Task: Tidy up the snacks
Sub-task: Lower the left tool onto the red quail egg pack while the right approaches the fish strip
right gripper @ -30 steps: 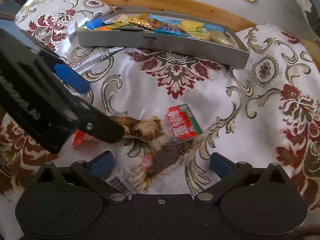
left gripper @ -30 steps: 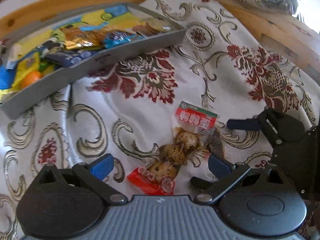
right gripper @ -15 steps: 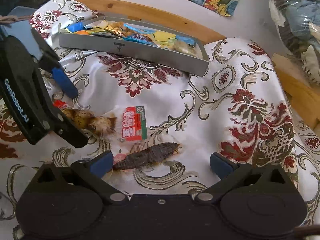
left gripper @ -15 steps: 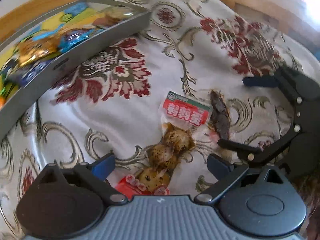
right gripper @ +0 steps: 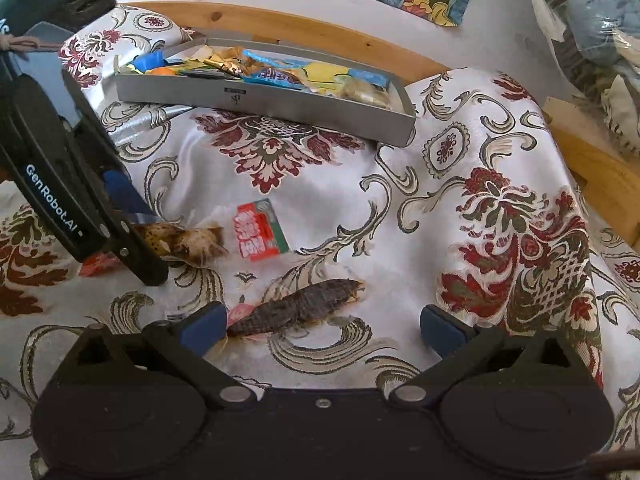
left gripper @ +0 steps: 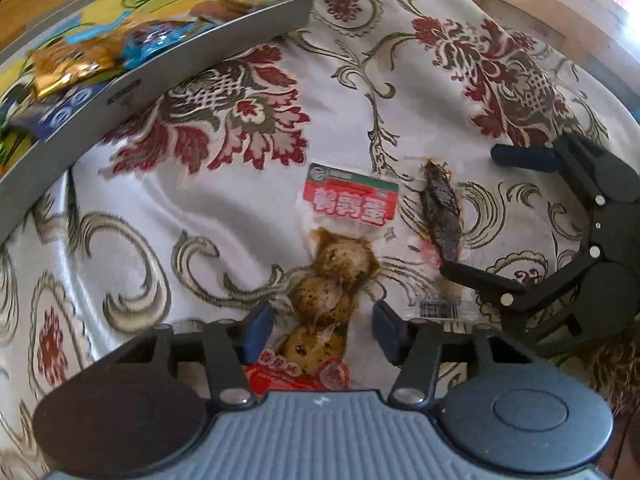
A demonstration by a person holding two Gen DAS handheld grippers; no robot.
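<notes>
Your gray tray [right gripper: 264,102] at 12 o'clock is full of snacks. The egg pack [left gripper: 332,280] lies between your left claw [left gripper: 322,330], pointing to 12. Both claws, with the right claw [right gripper: 320,328], are apart.

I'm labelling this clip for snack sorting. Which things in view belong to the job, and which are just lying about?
Part of the job:
- egg snack pack
- dried fish pack
- grey tray of snacks
- left gripper, open
- right gripper, open

Just lying about:
- patterned cloth
- wooden frame
- bagged bundle

Egg packet [left gripper: 340,256] left of fish packet [left gripper: 440,216] — tray [left gripper: 160,76] behind.
</notes>
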